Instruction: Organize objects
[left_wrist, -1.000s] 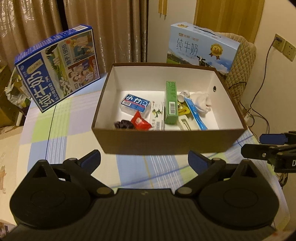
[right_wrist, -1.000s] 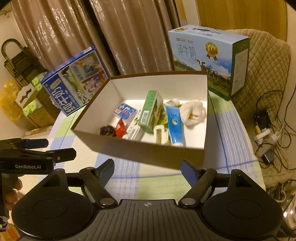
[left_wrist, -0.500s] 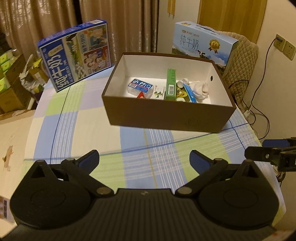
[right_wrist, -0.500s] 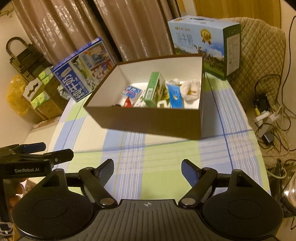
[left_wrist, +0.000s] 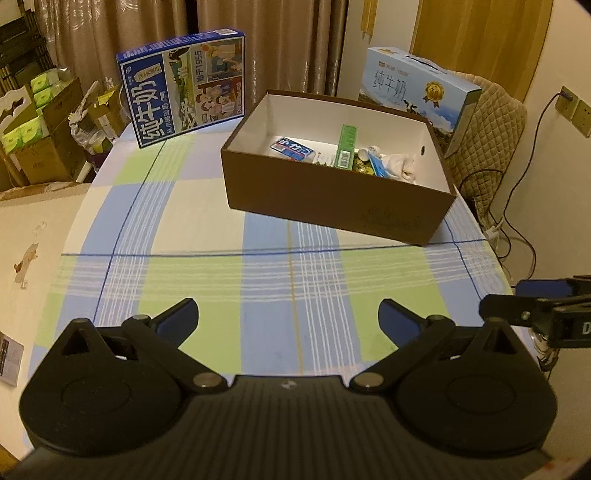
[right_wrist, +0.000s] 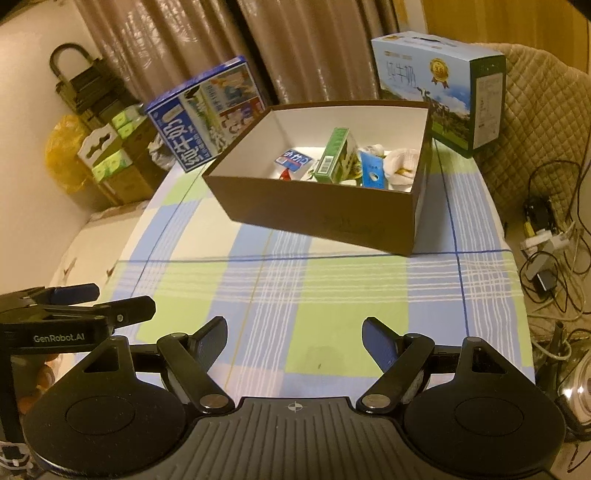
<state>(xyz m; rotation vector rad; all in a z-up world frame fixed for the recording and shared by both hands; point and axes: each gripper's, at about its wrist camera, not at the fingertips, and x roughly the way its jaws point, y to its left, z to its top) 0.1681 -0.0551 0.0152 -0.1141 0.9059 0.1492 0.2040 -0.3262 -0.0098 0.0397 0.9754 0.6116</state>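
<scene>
A brown cardboard box (left_wrist: 332, 199) (right_wrist: 314, 218) stands on the far part of the checked tablecloth. Inside it lie a green carton (left_wrist: 346, 146) (right_wrist: 334, 155), a blue tissue pack (left_wrist: 293, 148) (right_wrist: 294, 160), a blue tube (right_wrist: 372, 170), a white cloth (right_wrist: 402, 164) and a red wrapper (right_wrist: 285, 174). My left gripper (left_wrist: 287, 317) is open and empty, low over the near table, well short of the box. My right gripper (right_wrist: 294, 334) is open and empty too. Each gripper shows at the edge of the other's view, the right one (left_wrist: 532, 306) and the left one (right_wrist: 74, 310).
A dark blue milk carton (left_wrist: 184, 86) (right_wrist: 207, 114) leans at the back left, a light blue milk carton (left_wrist: 417, 85) (right_wrist: 439, 85) stands behind the box. A quilted chair (right_wrist: 539, 122), cables (right_wrist: 546, 240) on the right. Boxes (left_wrist: 40, 125) on the left floor.
Both grippers have pulled back from the box towards the near table edge, so the box looks smaller and farther. Both stayed open and empty.
</scene>
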